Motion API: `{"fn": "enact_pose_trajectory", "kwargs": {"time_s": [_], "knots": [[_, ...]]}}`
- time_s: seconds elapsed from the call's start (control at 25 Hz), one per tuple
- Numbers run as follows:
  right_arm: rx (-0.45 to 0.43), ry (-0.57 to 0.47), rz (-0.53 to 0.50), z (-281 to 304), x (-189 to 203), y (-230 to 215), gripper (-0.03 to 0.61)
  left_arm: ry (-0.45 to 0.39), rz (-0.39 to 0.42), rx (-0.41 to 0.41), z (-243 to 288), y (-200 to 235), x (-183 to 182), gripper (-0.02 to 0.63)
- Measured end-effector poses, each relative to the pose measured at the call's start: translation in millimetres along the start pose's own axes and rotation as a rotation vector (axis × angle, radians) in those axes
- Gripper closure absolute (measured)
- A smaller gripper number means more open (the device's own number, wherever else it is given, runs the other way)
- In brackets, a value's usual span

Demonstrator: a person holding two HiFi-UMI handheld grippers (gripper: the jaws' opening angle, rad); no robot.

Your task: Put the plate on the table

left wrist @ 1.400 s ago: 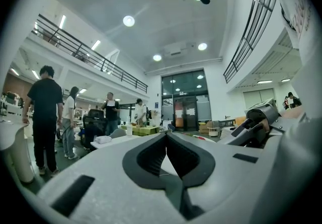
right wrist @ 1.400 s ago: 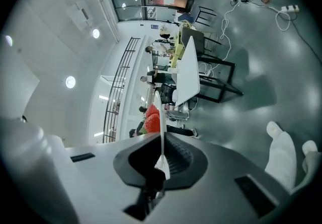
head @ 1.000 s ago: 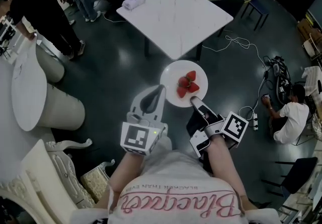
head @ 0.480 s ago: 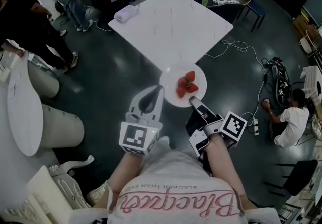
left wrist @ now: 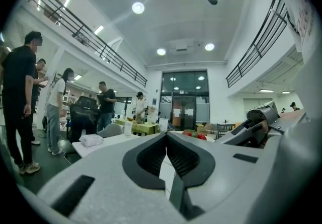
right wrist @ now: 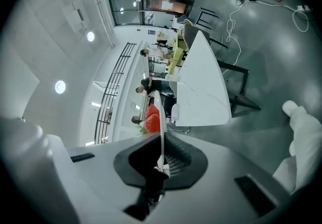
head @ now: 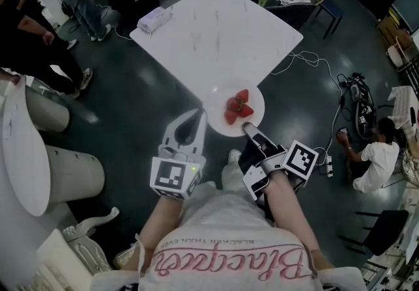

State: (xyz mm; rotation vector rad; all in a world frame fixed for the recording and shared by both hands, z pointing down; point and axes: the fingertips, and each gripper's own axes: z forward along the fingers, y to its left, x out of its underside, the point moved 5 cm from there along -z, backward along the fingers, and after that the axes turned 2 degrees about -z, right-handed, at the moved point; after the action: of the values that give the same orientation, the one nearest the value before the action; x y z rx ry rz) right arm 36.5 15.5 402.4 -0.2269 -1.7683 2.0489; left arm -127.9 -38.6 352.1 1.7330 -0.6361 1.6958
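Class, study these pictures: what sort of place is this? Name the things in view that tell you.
Probably a large open hall used as a shared workspace: a high ceiling with a railed balcony, glass entrance doors, and a white table on a dark floor strewn with cables.

A white cable (head: 308, 55) snakes over the dark floor (head: 131, 100) toward a person in a white shirt (head: 372, 155) sitting at the right. Two people (head: 33, 41) stand at the upper left.
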Motion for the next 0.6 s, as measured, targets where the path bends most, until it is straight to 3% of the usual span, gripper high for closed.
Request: {"fn": "enact_pose_trajectory", "kwargs": {"time_s": [0.6], "knots": [[-0.002,0.106,-0.008,99,-134,-9,0.568,0.017,-0.008,-0.126,139,33,-3,0.607]]}}
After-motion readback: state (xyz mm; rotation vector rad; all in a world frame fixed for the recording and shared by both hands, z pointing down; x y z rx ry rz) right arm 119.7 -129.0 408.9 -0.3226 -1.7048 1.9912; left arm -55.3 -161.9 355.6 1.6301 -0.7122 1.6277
